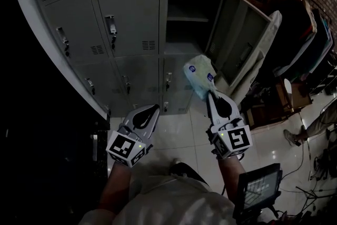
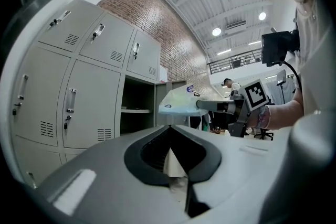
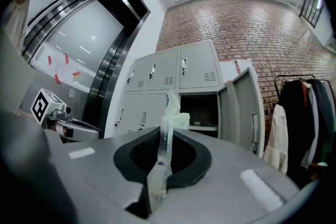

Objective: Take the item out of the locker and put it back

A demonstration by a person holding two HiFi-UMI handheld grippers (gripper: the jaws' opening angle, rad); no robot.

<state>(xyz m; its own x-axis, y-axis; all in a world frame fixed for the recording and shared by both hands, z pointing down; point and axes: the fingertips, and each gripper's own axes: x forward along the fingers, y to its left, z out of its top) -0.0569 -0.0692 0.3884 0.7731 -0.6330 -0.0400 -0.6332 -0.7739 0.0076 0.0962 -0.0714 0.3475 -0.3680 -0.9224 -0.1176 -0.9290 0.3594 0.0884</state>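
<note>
A: Gripping anything, the right gripper?
B: Yes; its jaws are pressed together on the thin edge of a pale plastic packet with blue marks; the packet sticks out past the tips, edge-on in the right gripper view, up in the air.
A: Left gripper?
B: Jaws together, tips meeting, nothing between them; it sits beside the right one, well apart from the packet.
A: Where's the packet against the locker?
B: Outside it; in front of the locker bank; in the head view it is just below the open compartment and beside its door, which is swung wide to the right; no contact with either that I can see.
A: Inside the compartment?
B: One shelf; it's dark, contents can't be made out.
A: Surroundings?
B: Glossy tiled floor underneath; clothes rack off to the right; brick wall behind the lockers.
</note>
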